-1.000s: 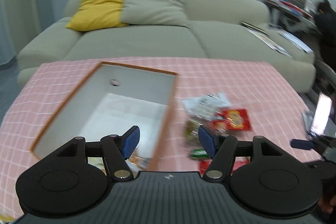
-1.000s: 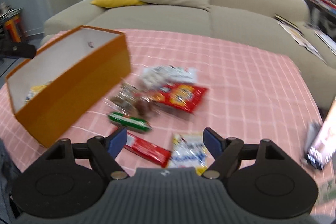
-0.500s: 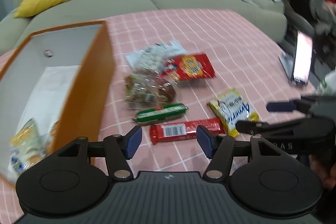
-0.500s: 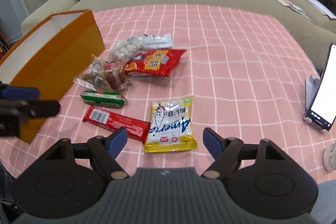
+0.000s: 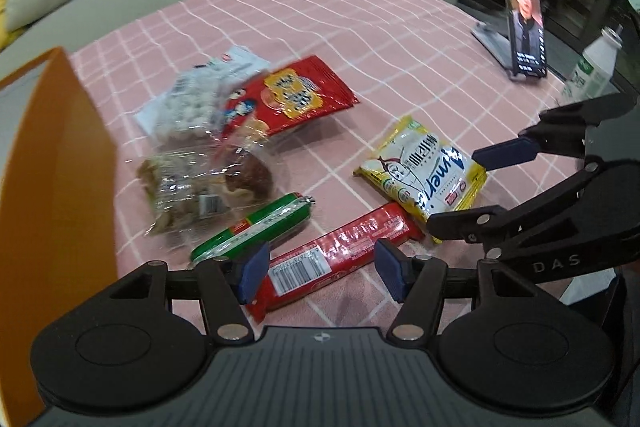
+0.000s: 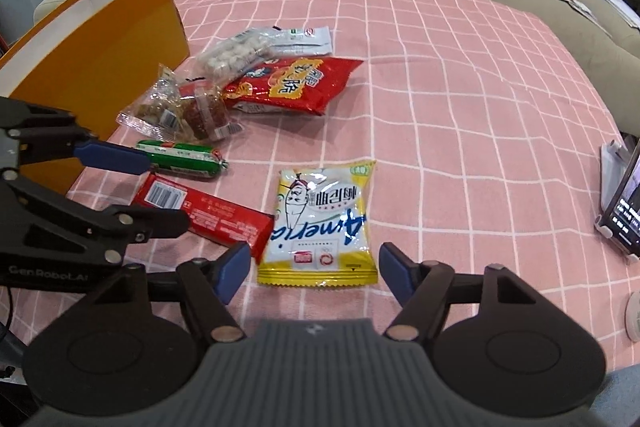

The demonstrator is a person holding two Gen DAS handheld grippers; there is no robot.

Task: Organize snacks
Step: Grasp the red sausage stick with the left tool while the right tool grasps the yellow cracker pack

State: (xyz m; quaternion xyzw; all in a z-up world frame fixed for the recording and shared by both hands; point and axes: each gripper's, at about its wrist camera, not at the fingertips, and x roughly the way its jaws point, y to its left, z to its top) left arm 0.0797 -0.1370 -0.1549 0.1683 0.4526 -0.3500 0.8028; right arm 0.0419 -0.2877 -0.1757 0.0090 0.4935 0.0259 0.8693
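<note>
The left gripper (image 5: 320, 277) hangs with jaws apart over the red bar-coded snack bar (image 5: 332, 259) lying beside the green sausage stick (image 5: 256, 225) near the orange box (image 5: 60, 187), while the right gripper (image 6: 314, 273), jaws closing but not yet touching, straddles the yellow snack packet (image 6: 320, 223) on the pink checked tablecloth (image 6: 460, 87)

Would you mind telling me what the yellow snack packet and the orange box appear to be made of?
Yellow snack packet: glossy plastic film, probably; it shows shiny highlights, wrinkles and a crimped, sealed bottom edge.
Orange box: likely matte cardboard; its walls are flat, stiff and thin, with a white inner face and no glare.
</note>
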